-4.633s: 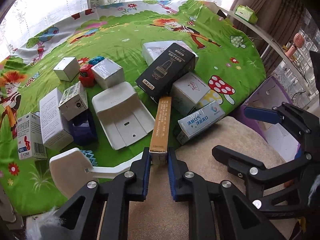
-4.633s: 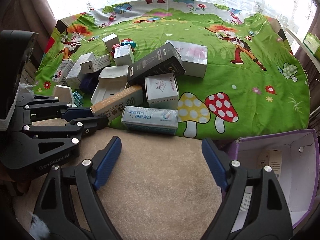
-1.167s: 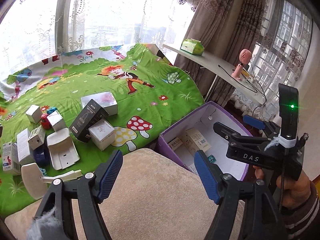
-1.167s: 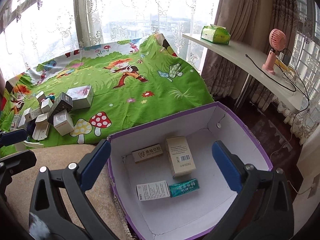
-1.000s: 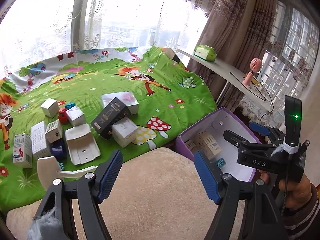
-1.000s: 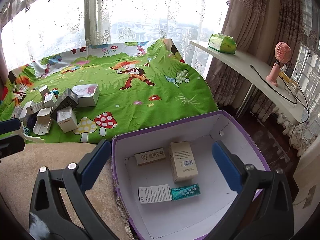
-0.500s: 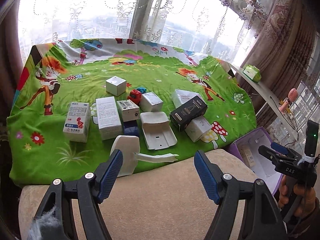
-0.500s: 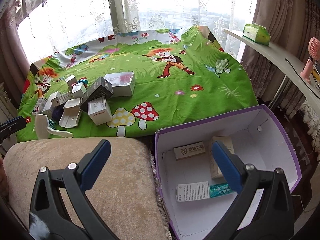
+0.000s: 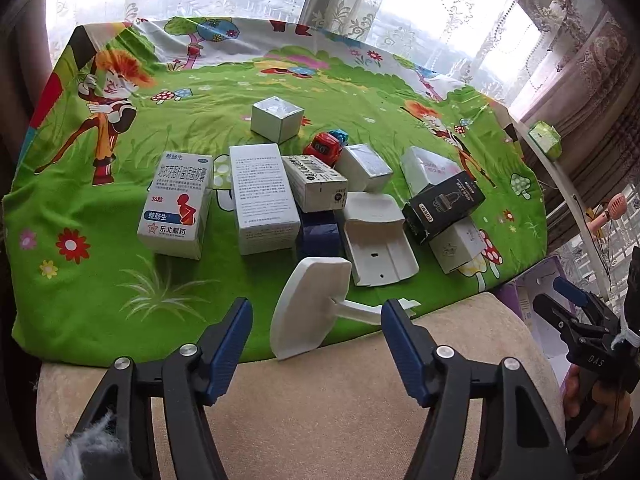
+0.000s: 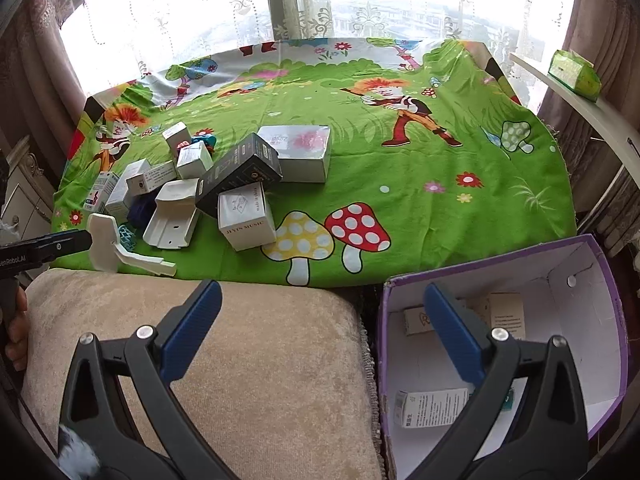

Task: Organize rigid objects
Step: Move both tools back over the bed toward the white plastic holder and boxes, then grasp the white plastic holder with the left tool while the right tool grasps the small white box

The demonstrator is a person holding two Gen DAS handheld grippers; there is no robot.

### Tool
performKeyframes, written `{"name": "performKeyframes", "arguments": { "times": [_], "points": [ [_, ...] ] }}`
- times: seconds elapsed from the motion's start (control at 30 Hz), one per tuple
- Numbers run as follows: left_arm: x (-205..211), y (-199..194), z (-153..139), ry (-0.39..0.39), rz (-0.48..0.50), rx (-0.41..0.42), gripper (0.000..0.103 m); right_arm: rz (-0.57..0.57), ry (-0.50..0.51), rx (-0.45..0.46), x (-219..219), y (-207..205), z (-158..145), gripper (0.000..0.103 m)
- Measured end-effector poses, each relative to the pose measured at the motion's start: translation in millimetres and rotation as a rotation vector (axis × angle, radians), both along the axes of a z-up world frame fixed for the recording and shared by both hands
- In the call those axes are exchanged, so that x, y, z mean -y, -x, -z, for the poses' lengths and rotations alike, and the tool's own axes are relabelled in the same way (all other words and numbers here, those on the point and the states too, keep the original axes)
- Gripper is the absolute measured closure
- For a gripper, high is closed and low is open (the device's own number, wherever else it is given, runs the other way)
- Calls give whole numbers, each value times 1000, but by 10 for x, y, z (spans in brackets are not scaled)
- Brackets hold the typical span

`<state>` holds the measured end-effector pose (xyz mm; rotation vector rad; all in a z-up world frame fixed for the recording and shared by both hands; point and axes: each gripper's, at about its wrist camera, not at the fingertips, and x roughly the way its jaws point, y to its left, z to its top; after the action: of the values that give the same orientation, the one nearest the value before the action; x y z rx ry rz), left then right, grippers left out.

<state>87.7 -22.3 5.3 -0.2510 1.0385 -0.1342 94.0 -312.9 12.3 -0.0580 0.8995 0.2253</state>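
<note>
— Where are the left tongs (image 9: pixel 316 330)?
— Over the beige cushion (image 9: pixel 320 392), jaws apart and just been closing, nothing between them; the white plastic bracket (image 9: pixel 308 312) lies just ahead at the green cloth's (image 9: pixel 100 280) near edge.
— And the right tongs (image 10: pixel 322 320)?
— Wide apart, empty, beside the purple box (image 10: pixel 600 320) holding a few cartons.

Clutter of rigid objects near front-left part of green cartoon cloth (image 9: pixel 120 280).
White medicine box (image 9: pixel 176 206) with red figure, flat, leftmost.
Tall white text box (image 9: pixel 262 198) flat just beside it.
Barcode box (image 9: pixel 314 182) tilted atop dark blue object (image 9: pixel 320 236).
White plastic holder (image 9: pixel 376 238) open side up.
White paddle-shaped piece (image 9: pixel 308 312) overhangs cloth's front edge.
Black box (image 9: pixel 442 206) leans on white box (image 10: pixel 246 216).
Purple-rimmed box (image 10: pixel 612 320) off cloth's front-right corner, several small cartons flat inside.
</note>
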Motion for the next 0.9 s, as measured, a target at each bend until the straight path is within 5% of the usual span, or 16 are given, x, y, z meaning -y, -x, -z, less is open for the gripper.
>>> {"name": "performKeyframes", "arguments": {
  "times": [0.9],
  "points": [
    [-187, -147, 218, 102, -13, -51, 67, -179, 121, -45, -787, -685, 309, 7]
  ]
}}
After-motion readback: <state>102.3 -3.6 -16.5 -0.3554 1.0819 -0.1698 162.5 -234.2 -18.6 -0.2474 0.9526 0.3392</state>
